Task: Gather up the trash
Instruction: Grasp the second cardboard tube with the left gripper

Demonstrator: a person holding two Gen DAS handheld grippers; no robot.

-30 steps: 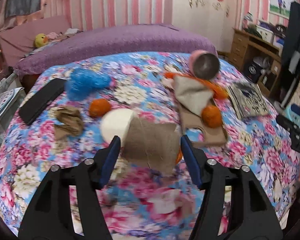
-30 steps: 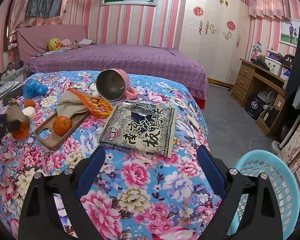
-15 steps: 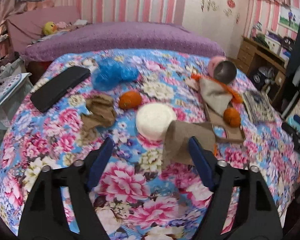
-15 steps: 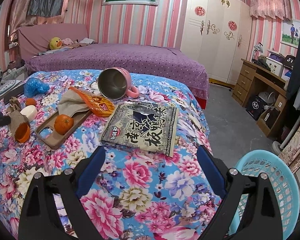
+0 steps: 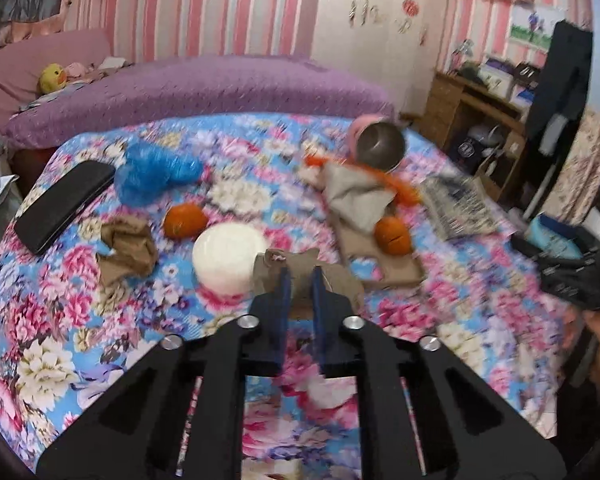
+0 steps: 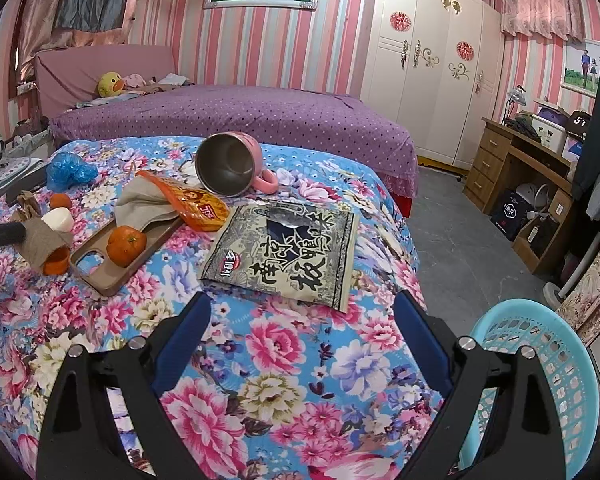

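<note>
Brown paper cup [image 5: 300, 276] lies on its side on the flowered bedspread [image 5: 60, 320], just beside a white lid [image 5: 228, 254], an orange thing showing at its mouth in the right wrist view. The left gripper [image 5: 300, 280] has its two blue fingers nearly together, pinching the cup's crumpled wall between them; it points down at a slant from the near edge of the bed. Around it: a crumpled brown paper [image 5: 126, 246], a tangerine [image 5: 186, 220], a blue plastic bag [image 5: 152, 174], a black case [image 5: 64, 204]. Further right, a brown phone case [image 6: 116, 256] carries a second tangerine [image 6: 126, 246] and a grey cloth [image 6: 140, 206], with an orange snack wrapper [image 6: 196, 208], a tipped pink mug [image 6: 230, 168] and a black-and-cream snack bag [image 6: 284, 252] beyond. The right gripper [image 6: 300, 344] hangs over the bed's near corner, fingers spread wide with nothing between them. A light blue basket [image 6: 548, 380] stands on the grey floor beside it. Room: pink striped walls, purple bed, white wardrobe, wooden desk.
</note>
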